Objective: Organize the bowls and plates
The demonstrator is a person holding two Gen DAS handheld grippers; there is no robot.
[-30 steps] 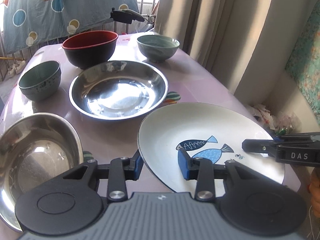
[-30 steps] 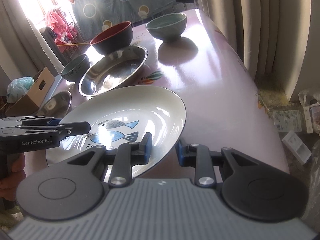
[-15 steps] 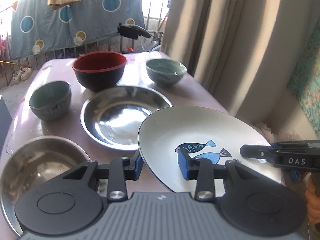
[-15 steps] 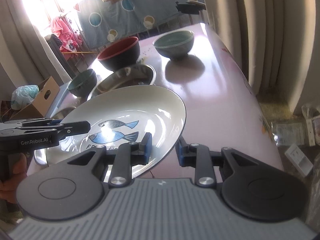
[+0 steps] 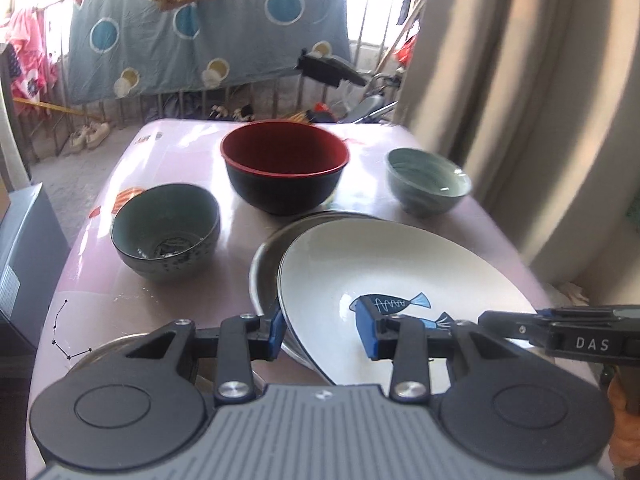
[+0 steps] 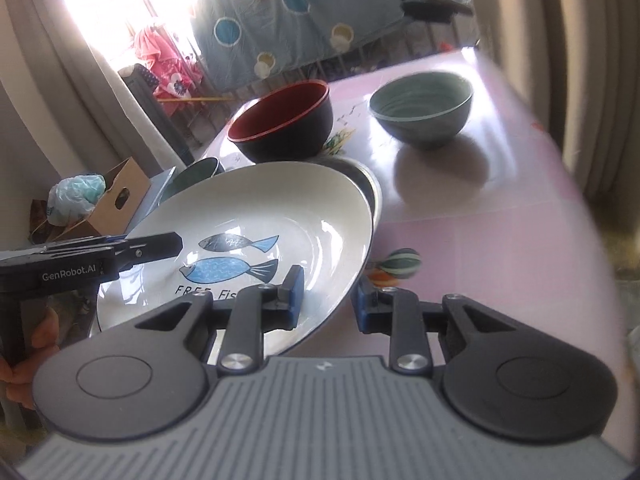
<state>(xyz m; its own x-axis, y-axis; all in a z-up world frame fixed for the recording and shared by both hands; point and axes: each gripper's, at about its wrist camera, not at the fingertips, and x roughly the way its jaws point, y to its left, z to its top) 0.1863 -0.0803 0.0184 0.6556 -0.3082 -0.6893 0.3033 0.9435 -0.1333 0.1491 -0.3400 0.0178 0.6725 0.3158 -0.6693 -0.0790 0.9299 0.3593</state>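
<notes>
A white plate [image 5: 400, 264] with blue fish is held tilted above the table between both grippers. My left gripper [image 5: 322, 330] is shut on its left rim. My right gripper [image 6: 328, 298] is shut on its right rim, and its tip shows in the left wrist view too. The white plate [image 6: 260, 208] hangs over a steel plate [image 5: 264, 264] and hides most of it. Behind stand a red-and-black bowl [image 5: 284, 172], a dark green bowl [image 5: 166, 232] and a light green bowl [image 5: 428, 186]. A steel bowl [image 5: 116, 344] peeks out behind my left fingers.
The pink table [image 5: 100, 288] ends close on the left, beside a grey box [image 5: 24, 248]. Curtains [image 5: 540, 120] hang along the right edge. A cardboard box [image 6: 116, 200] sits on the floor to the left. A railing with a blue blanket [image 5: 208, 36] lies beyond the far end.
Both grippers have carried the white plate forward and slightly up, from the near table edge to over the steel plate. The bowls have not moved.
</notes>
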